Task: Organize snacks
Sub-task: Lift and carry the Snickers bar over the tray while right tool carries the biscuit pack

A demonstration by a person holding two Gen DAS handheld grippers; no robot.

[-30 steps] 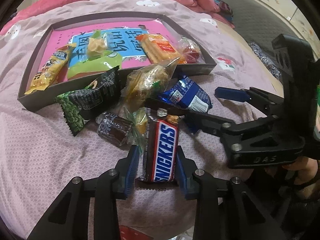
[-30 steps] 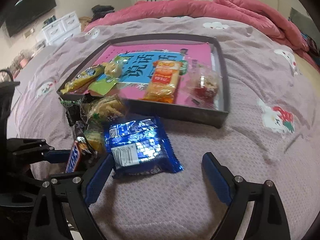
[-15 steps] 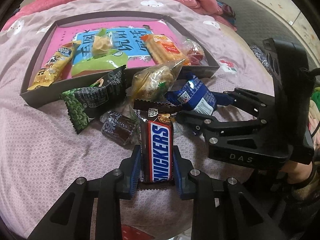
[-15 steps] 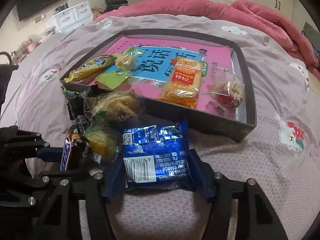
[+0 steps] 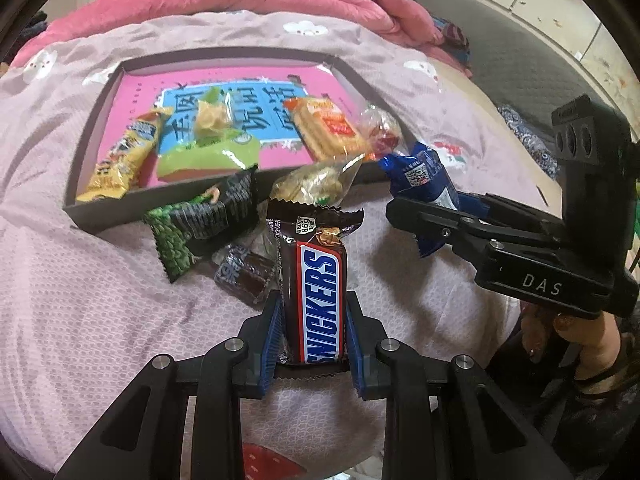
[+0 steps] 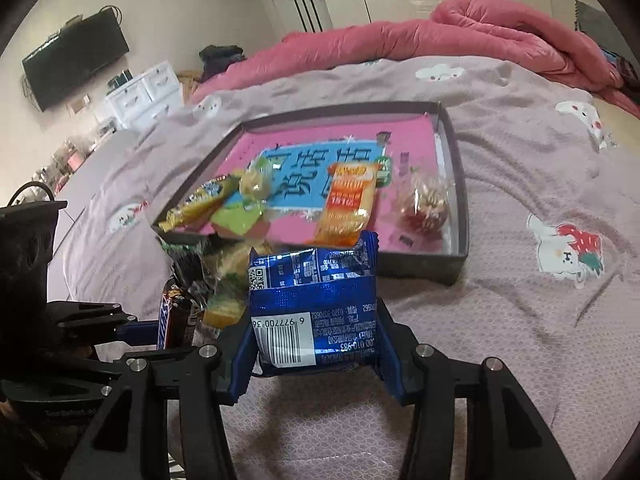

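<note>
My left gripper (image 5: 313, 306) is shut on a Snickers bar (image 5: 320, 276), which stands up between the blue pads just above the bedspread. To its right my right gripper (image 6: 316, 326) is closing its jaws; the pads press a blue snack packet (image 6: 314, 300) and hold it up off the bed in front of the tray. The dark tray (image 5: 104, 210) lies beyond, with a pink book as its floor and several snacks on it. A green-black packet (image 5: 200, 224), a clear bag of pale snacks (image 5: 316, 184) and a small dark sweet (image 5: 244, 276) lie on the bed before the tray.
The purple bedspread (image 5: 80, 320) covers the bed, and a pink duvet (image 6: 460, 36) is bunched at the far side. A person's hand (image 5: 572, 332) grips the right tool's handle. A white drawer unit (image 6: 144, 92) and a wall screen (image 6: 76, 60) stand far left.
The right jaws closed from wide open onto the blue packet and lifted it off the bed. The left gripper kept hold of the Snickers bar and stayed about where it was.
</note>
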